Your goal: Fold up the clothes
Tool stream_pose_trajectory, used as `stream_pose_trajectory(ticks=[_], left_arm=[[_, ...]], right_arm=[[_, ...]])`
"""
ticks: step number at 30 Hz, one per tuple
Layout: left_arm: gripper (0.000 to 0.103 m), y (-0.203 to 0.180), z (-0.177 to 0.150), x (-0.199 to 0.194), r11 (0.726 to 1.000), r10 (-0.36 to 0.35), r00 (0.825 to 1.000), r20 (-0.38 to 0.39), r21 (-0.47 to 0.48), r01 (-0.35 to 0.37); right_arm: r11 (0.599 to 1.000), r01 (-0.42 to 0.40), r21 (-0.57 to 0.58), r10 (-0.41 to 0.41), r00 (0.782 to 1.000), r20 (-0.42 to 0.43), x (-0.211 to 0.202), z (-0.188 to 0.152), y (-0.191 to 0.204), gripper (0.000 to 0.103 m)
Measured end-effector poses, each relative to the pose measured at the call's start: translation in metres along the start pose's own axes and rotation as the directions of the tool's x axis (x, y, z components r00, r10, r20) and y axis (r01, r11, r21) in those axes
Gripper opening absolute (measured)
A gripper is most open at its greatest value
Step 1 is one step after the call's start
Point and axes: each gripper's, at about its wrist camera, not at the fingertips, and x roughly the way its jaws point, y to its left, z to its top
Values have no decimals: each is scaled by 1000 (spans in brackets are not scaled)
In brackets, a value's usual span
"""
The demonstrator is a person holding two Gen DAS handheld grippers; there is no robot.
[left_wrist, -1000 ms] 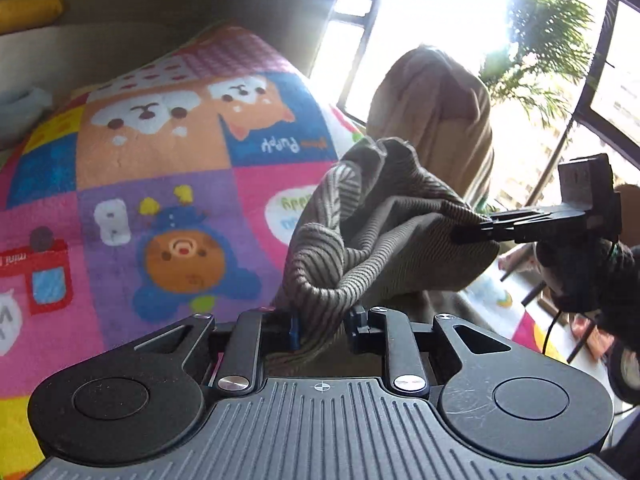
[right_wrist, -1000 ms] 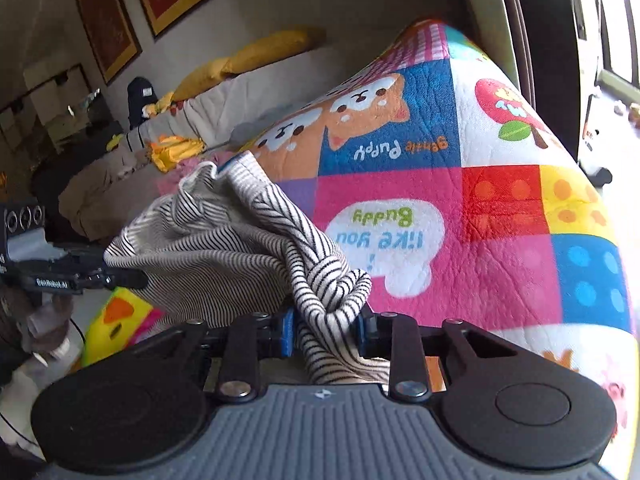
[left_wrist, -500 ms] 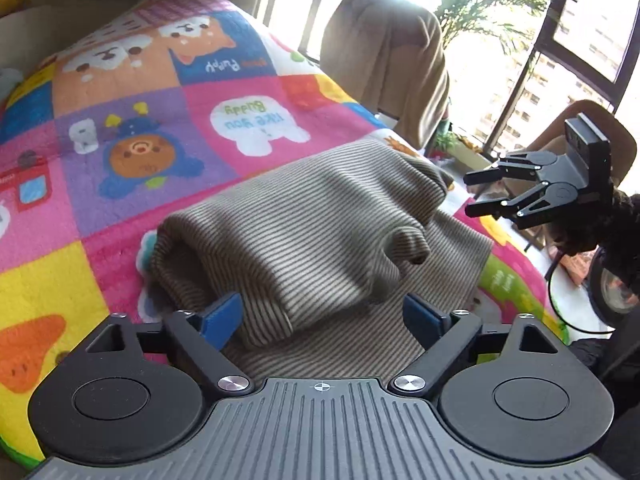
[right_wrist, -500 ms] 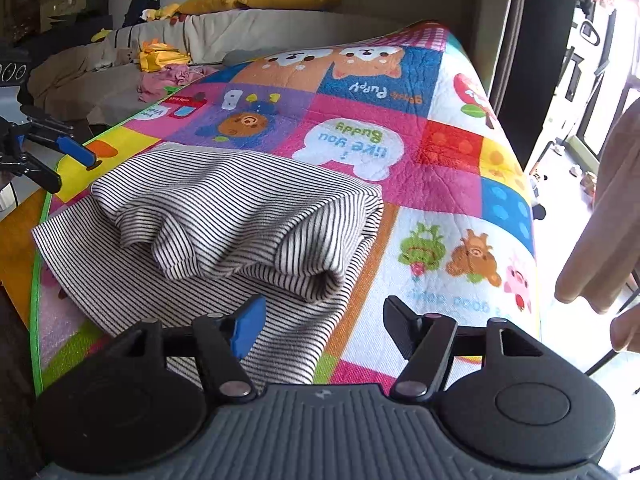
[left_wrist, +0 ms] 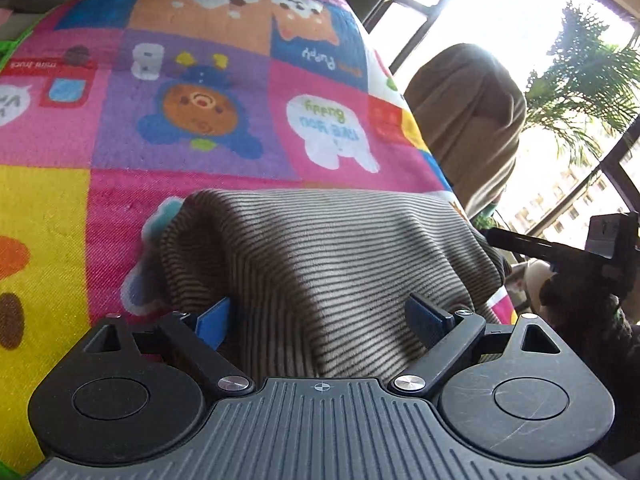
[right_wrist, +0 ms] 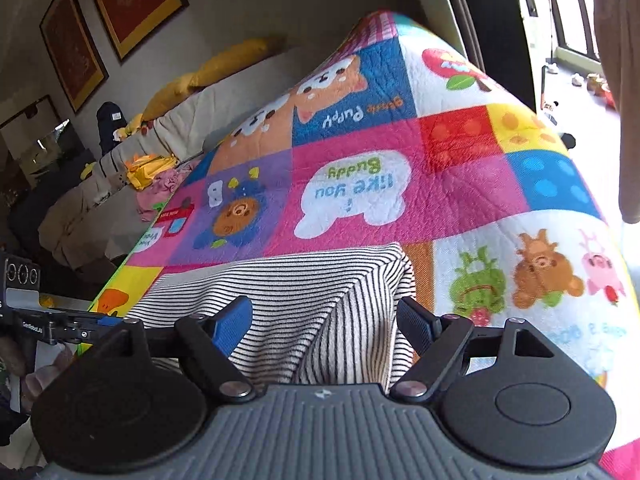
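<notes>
A black-and-white striped garment [left_wrist: 328, 264] lies folded on a colourful cartoon mat [left_wrist: 192, 120]. It also shows in the right wrist view [right_wrist: 296, 304]. My left gripper [left_wrist: 320, 312] is open, its blue-padded fingers low on either side of the garment's near edge. My right gripper [right_wrist: 324, 320] is open too, straddling the garment's near right corner. The right gripper also shows at the right edge of the left wrist view [left_wrist: 520, 240]. The left gripper shows at the left edge of the right wrist view [right_wrist: 80, 322].
The mat [right_wrist: 400, 168] covers a raised surface. A brown cloth [left_wrist: 468, 120] hangs over a chair by the bright window. A sofa [right_wrist: 168, 132] with yellow cushions and loose clothes stands to the left. Framed pictures [right_wrist: 132, 0] hang on the wall.
Both grippers held the striped garment bunched a second ago, then let it go. Since then both have dropped low and close to its near edge, jaws still open.
</notes>
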Motion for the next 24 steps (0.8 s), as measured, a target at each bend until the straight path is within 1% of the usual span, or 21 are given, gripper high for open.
stream_pose_trajectory(ticks=[2, 5, 7, 11, 12, 13, 15, 16, 17, 18, 19, 20, 21, 22, 24], left_arm=[[94, 0, 0, 7, 1000, 9, 1000, 1, 4, -9], [94, 4, 1, 12, 1000, 9, 1000, 15, -28, -9], [94, 5, 1, 11, 999, 3, 1000, 16, -44, -2], [94, 1, -4, 8, 999, -13, 1000, -9, -37, 12], [93, -2, -4, 9, 999, -16, 1000, -17, -33, 15], [93, -4, -4, 9, 1000, -15, 1000, -21, -27, 15], [78, -9, -4, 13, 1000, 12, 1000, -14, -6, -12], [73, -11, -3, 15, 999, 33, 999, -8, 3, -33], [60, -13, -2, 16, 999, 49, 999, -2, 7, -49], [48, -14, 0, 15, 998, 57, 998, 4, 6, -57], [42, -15, 3, 13, 998, 59, 998, 11, 4, -59], [32, -16, 6, 7, 999, 49, 999, 21, 6, -49], [28, -18, 8, 0, 999, 32, 999, 32, 15, -32], [27, -21, 10, -9, 1000, 12, 999, 45, 28, -13], [26, -30, 10, -26, 998, -20, 998, 62, 64, 16]], right_arm=[[1000, -7, 8, 8, 1000, -19, 22, 4, 0, 81], [1000, -18, 22, 19, 999, -46, 51, 9, -2, 81], [999, -26, 44, 28, 998, -47, 45, 5, -6, 81], [995, -42, 89, 47, 998, -49, 34, -5, -15, 81], [994, -49, 96, 54, 997, -48, 31, -7, -16, 80], [994, -60, 88, 64, 997, -45, 28, -11, -14, 77], [997, -61, 46, 63, 997, -33, 25, -16, -6, 71], [998, -58, 36, 59, 998, -28, 24, -15, -2, 65], [998, -55, 26, 56, 998, -23, 23, -15, 1, 59], [999, -52, 17, 52, 998, -18, 22, -14, 4, 56], [999, -49, 7, 49, 999, -13, 21, -13, 7, 50], [999, -45, -3, 45, 999, -8, 19, -13, 10, 43], [999, -45, -9, 45, 999, -1, 17, -12, 12, 41], [999, -53, -7, 53, 999, 11, 10, -11, 13, 37], [998, -69, -3, 69, 997, 31, -6, -10, 15, 34]])
